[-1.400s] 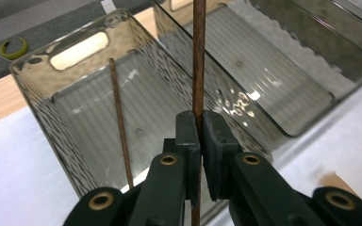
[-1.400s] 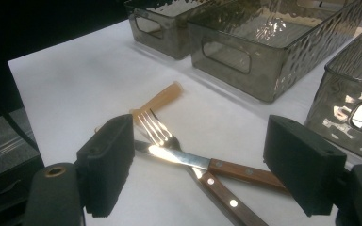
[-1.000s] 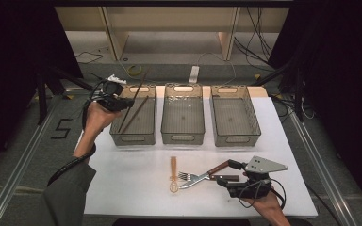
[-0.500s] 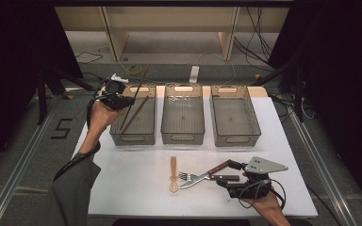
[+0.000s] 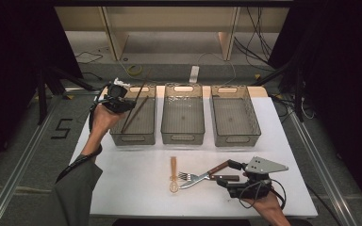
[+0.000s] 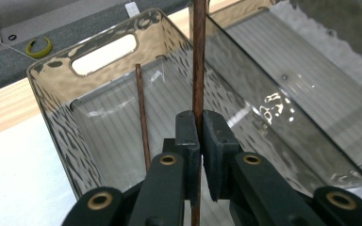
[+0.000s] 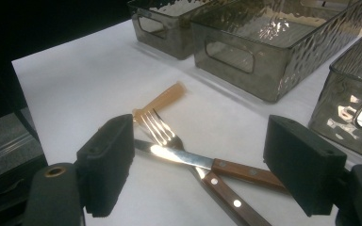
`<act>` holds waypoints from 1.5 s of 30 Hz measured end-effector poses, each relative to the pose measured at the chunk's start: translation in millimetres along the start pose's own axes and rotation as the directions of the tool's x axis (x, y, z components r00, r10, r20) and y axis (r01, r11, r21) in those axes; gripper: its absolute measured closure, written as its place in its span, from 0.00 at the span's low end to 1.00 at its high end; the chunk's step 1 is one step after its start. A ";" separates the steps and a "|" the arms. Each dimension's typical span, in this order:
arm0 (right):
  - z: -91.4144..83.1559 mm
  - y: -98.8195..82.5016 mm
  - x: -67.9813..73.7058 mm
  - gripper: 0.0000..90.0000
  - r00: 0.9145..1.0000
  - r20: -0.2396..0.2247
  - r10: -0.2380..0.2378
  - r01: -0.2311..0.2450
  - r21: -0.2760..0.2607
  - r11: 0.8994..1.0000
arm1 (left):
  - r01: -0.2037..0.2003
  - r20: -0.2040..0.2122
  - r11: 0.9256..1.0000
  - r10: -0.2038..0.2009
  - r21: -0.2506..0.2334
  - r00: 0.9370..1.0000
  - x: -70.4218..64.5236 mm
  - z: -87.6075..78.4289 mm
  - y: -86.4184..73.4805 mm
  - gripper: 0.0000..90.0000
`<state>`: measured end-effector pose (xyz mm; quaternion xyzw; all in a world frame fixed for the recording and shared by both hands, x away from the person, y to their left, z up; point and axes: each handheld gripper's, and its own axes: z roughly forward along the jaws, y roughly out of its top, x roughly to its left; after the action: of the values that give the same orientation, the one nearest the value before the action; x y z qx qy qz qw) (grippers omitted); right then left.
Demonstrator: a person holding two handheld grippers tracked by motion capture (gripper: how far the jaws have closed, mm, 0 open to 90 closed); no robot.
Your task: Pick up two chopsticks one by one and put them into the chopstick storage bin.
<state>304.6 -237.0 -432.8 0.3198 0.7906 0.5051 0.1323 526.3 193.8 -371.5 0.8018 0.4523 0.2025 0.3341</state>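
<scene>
- Left gripper (image 6: 197,136): jaws clamped on a dark chopstick (image 6: 198,56), held over the left bin (image 5: 134,136) near the table's far-left corner. The grip sits low on the stick, so most of its length stands free above the jaws. Risk: it pivots in the pads, or the far end catches the bin's wall on the way down.
- Second chopstick (image 6: 142,117) already leans inside that bin. Dropping the held one across it could leave it propped on the rim, or it could bounce out onto the table (image 5: 132,188).
- Releasing too high or tilted could tip the stick over the wall toward the middle bin (image 5: 183,117).
- Right gripper (image 7: 202,165): jaws wide apart, clamped on nothing, hovering over the fork (image 7: 169,136) and knife (image 7: 245,174) near the table's front edge. The two cross each other, so closing here could catch both handles, or pinch one and skid the other.
- Amber spoon (image 5: 173,173) touches the fork tines; dragging the fork could shove it along.
</scene>
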 end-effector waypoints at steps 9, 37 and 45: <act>0.4 0.0 0.2 0.29 1.000 0.001 0.000 0.000 0.004 1.000 | 0.001 -0.010 1.000 -0.001 0.028 1.000 1.9 8.9 -11.1 0.93; 0.5 0.2 1.9 0.29 1.000 0.009 -0.006 0.006 0.007 1.000 | 0.211 0.116 0.977 -0.212 0.015 0.970 -36.9 -18.4 -45.4 0.38; 0.0 -0.1 2.4 0.29 1.000 0.006 -0.009 0.009 0.009 1.000 | 0.189 0.158 0.980 -0.196 0.059 0.968 -57.3 -22.7 -48.1 0.32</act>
<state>302.7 -235.5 -432.5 0.3186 0.7940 0.4997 0.1355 454.5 170.1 -391.6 0.7750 0.5035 0.0926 0.3705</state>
